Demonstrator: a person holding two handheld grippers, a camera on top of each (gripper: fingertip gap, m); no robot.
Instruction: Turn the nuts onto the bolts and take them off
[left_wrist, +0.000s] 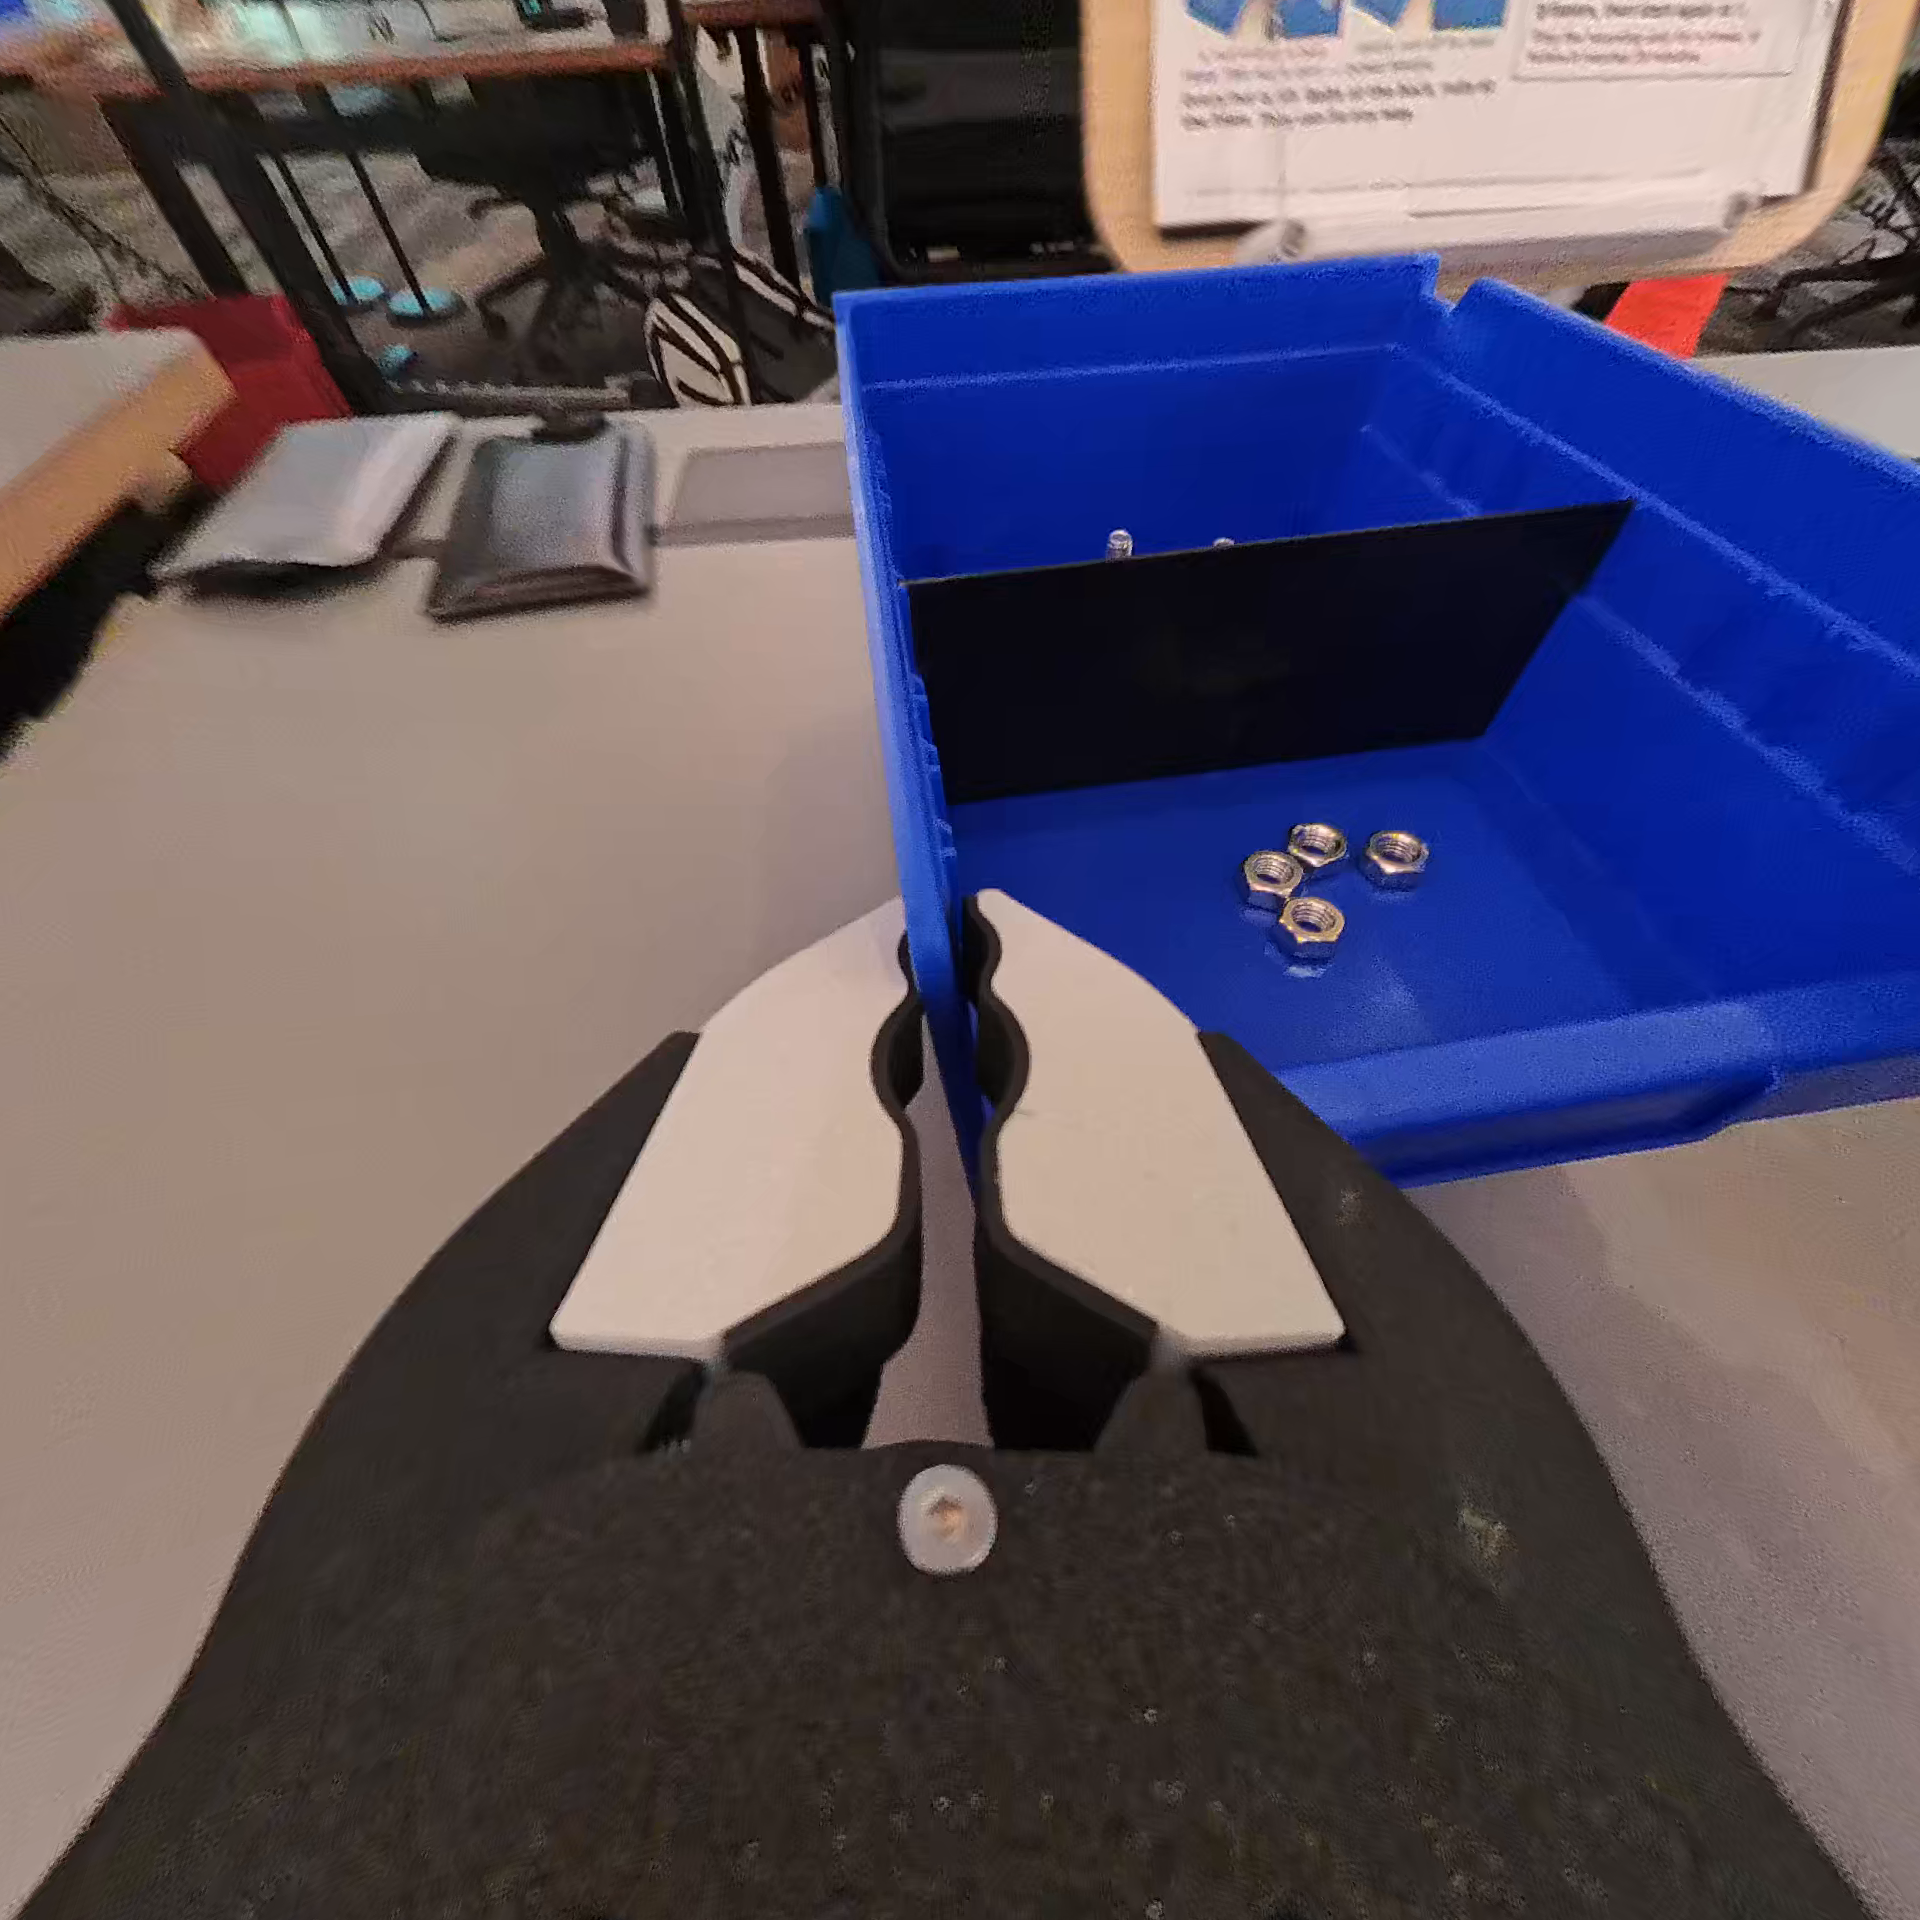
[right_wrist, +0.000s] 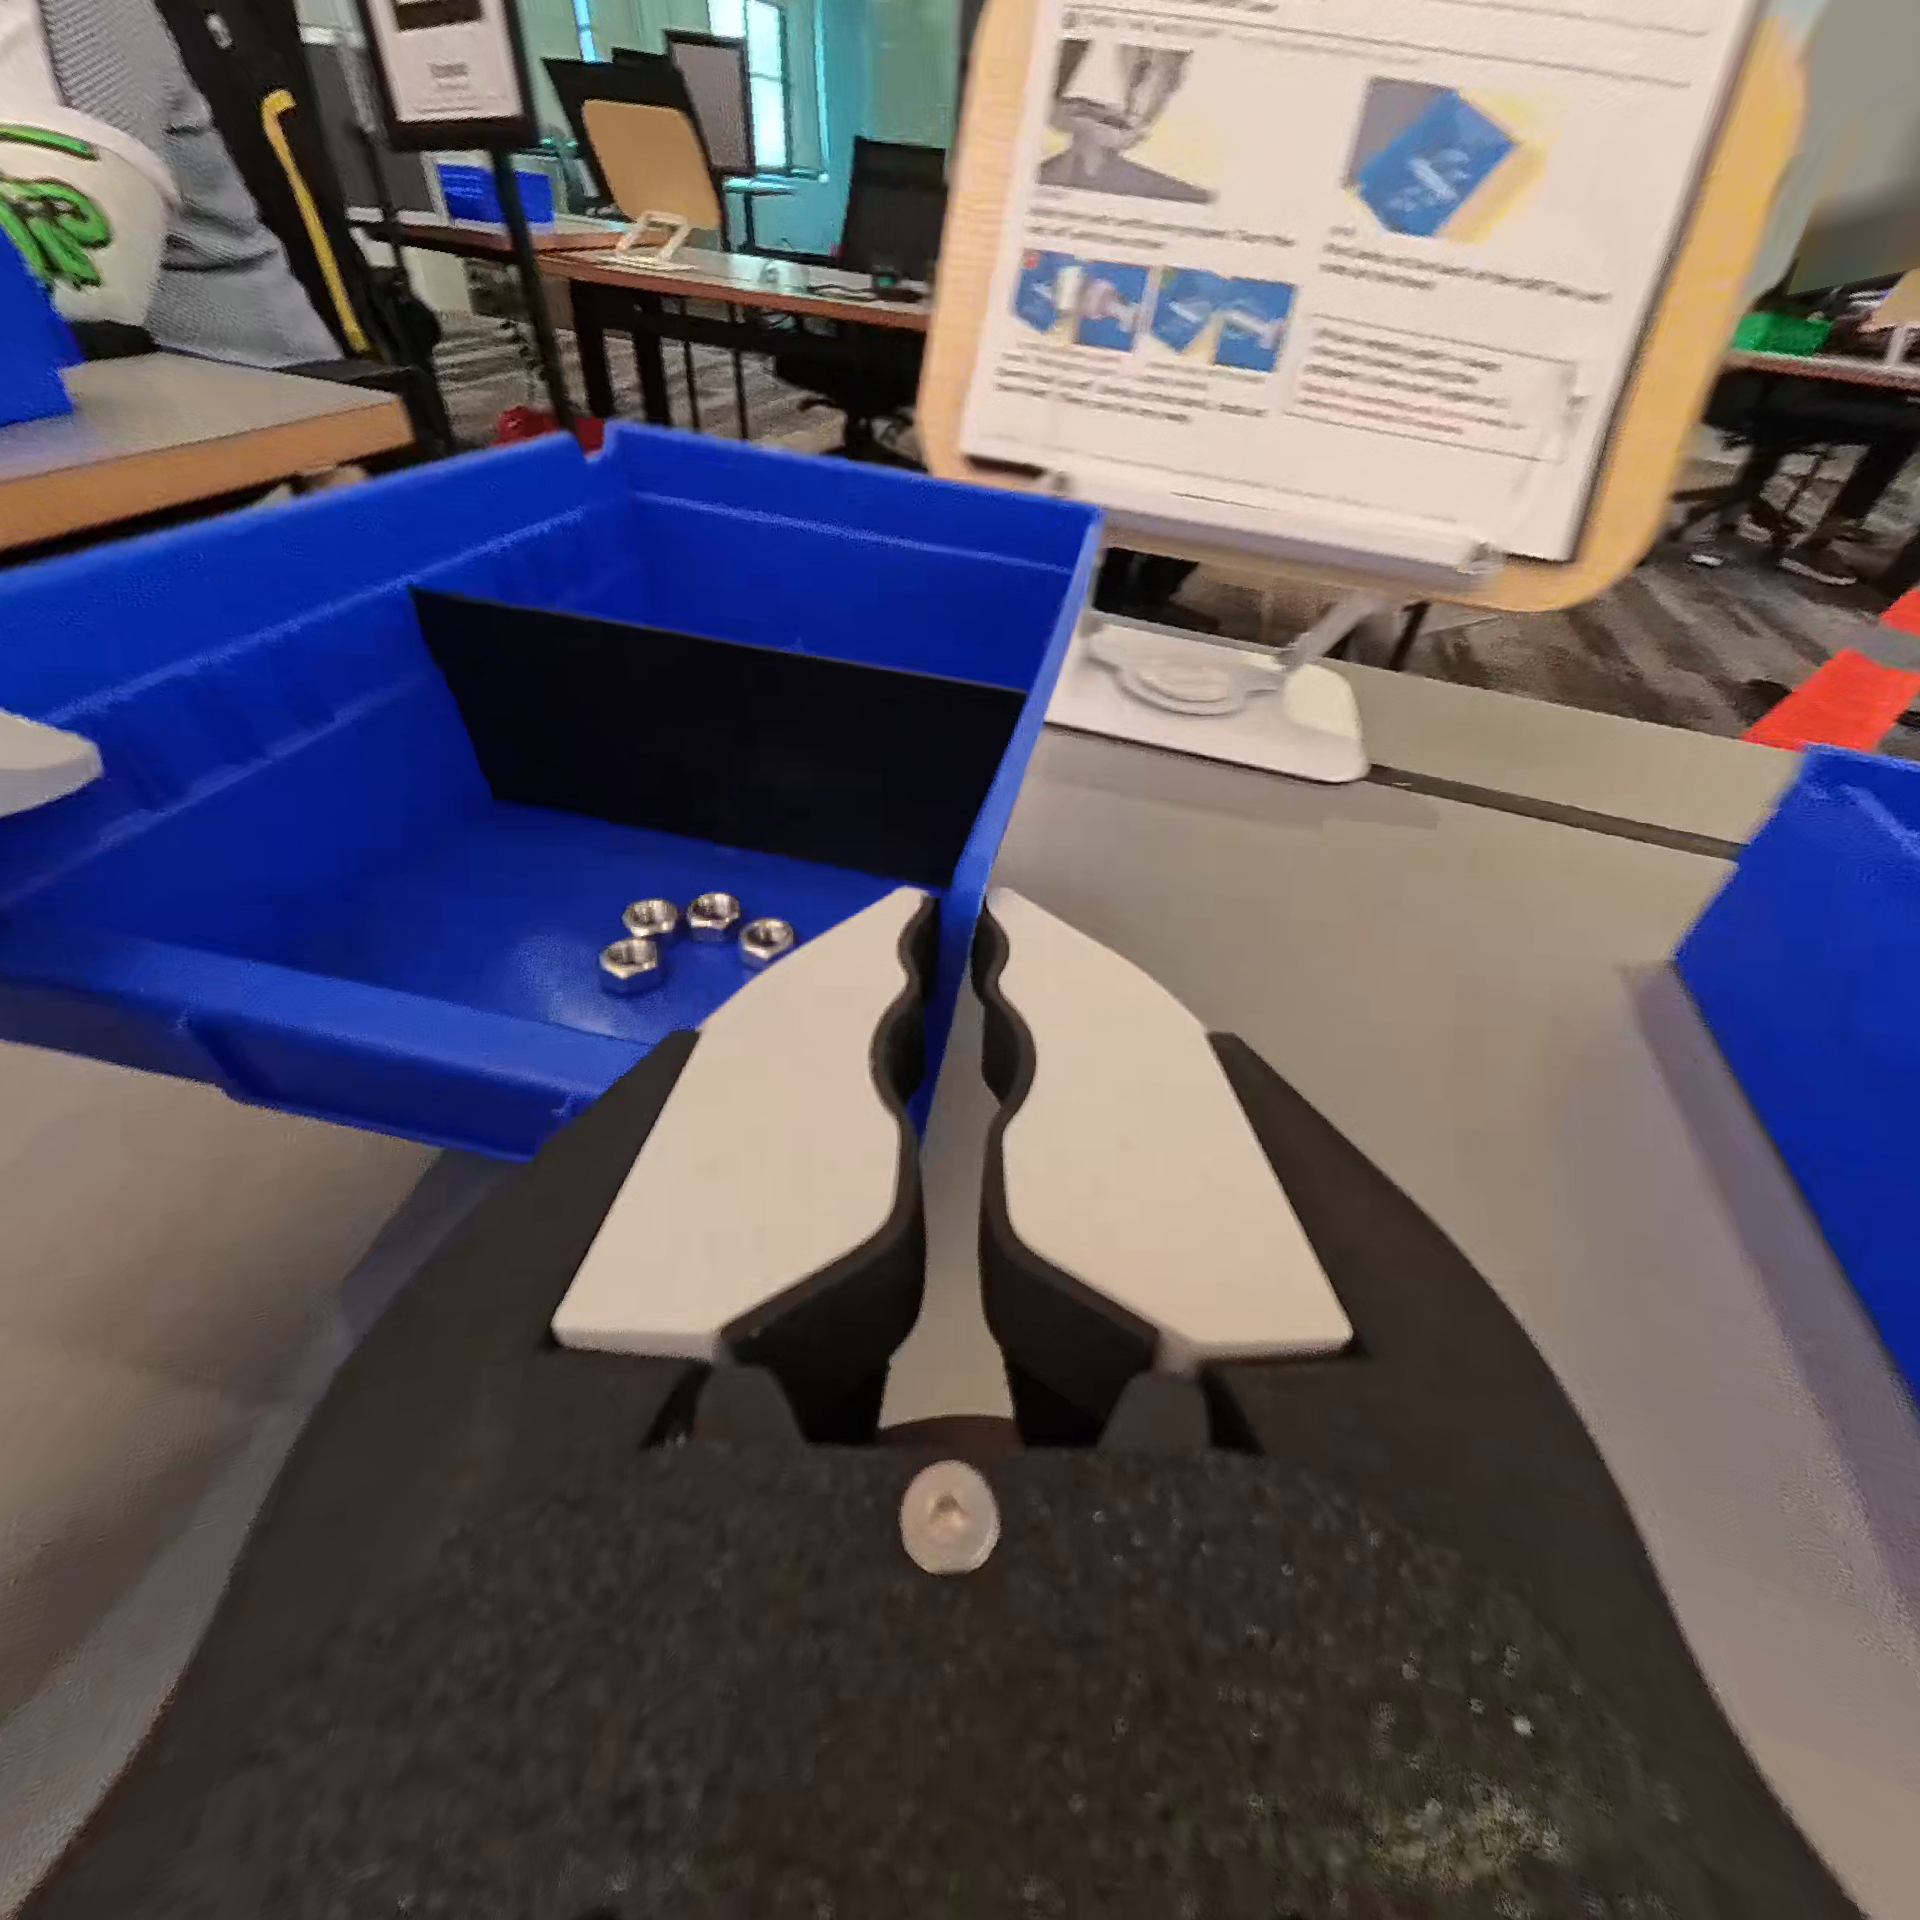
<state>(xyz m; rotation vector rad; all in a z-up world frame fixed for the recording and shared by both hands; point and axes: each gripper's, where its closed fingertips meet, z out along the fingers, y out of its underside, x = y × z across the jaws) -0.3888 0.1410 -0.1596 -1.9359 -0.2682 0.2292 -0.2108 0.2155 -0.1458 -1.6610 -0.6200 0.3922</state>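
A blue bin stands on the grey table, split by a black divider. Several steel nuts lie loose in its near compartment. Two bolt tips show just over the divider in the far compartment. My left gripper is shut on the bin's left side wall, one finger outside and one inside. In the right wrist view my right gripper is shut on the bin's right side wall, close to the nuts. A fingertip of the left gripper shows at that view's left edge.
An instruction sheet on a wooden stand rises behind the bin, on a white base. A second blue bin sits to the right. Grey and dark pouches lie on the table's far left. Desks and chairs stand beyond the table.
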